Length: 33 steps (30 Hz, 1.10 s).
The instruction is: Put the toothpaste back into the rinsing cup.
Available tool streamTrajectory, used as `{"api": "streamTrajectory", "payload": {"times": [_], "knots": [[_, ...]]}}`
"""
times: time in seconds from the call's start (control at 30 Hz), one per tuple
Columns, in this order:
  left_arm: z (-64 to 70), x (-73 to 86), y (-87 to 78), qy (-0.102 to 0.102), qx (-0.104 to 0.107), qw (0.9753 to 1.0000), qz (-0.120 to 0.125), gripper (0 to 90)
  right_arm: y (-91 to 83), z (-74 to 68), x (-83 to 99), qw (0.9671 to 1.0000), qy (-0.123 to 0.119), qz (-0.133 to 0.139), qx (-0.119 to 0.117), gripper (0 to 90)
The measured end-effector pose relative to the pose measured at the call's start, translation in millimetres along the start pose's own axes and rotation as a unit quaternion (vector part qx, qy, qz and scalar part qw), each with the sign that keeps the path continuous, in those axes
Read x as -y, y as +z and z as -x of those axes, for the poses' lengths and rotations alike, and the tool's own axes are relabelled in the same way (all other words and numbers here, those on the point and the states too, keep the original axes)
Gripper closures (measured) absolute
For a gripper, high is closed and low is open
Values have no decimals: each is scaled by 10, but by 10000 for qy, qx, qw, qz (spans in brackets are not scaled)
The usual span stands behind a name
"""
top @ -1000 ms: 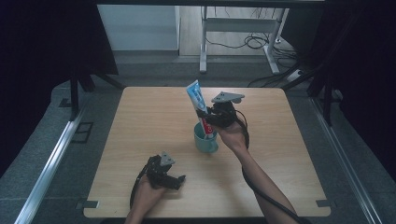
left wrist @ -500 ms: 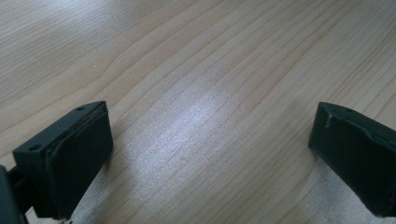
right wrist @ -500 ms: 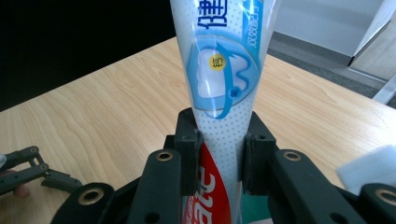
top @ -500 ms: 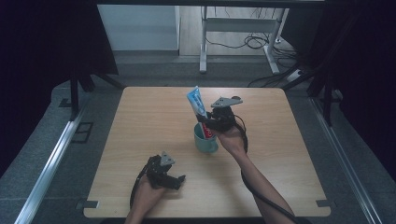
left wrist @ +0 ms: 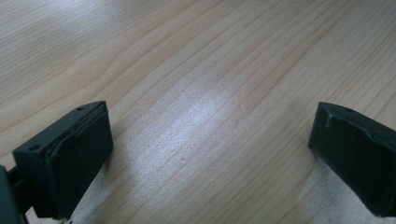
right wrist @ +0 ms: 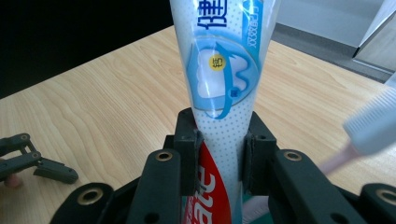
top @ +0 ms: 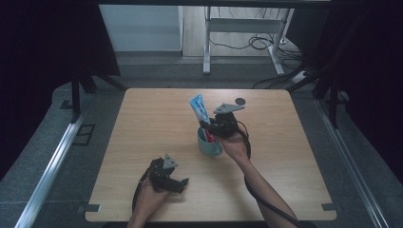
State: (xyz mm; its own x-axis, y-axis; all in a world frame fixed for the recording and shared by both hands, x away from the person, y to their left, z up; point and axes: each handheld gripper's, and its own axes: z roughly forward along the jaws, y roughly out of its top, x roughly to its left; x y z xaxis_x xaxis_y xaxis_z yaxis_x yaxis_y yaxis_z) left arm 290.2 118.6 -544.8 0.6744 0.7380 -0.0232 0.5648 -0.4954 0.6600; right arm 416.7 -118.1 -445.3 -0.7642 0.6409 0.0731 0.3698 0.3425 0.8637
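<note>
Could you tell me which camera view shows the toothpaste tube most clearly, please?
The right gripper view: the toothpaste tube stands close up, clamped by the right claw. The high view shows it small and tilted above the mug.

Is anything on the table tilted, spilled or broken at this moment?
Nothing is spilled or broken. The blue-and-white toothpaste tube leans out of the teal mug, but the right gripper clamps it. The left gripper rests open over the bare wooden table.

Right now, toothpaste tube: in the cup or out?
In. The toothpaste tube stands with its lower end inside the teal cup, right tool shut on it.
</note>
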Motion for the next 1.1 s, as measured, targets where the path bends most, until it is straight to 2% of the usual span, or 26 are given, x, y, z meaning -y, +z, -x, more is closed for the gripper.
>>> {"api": "streamTrajectory", "payload": {"times": [0.83,1.0,1.1], "knots": [[0,0,0,4,1,10000,-3,0,43,30,154,9997,146,-74,-203,685],[-1,0,0,7,0,10000,-4,0,72,39,221,9994,107,-246,-224,675],[0,0,0,6,-1,10000,-3,0,61,58,248,9993,221,-162,-262,675]]}}
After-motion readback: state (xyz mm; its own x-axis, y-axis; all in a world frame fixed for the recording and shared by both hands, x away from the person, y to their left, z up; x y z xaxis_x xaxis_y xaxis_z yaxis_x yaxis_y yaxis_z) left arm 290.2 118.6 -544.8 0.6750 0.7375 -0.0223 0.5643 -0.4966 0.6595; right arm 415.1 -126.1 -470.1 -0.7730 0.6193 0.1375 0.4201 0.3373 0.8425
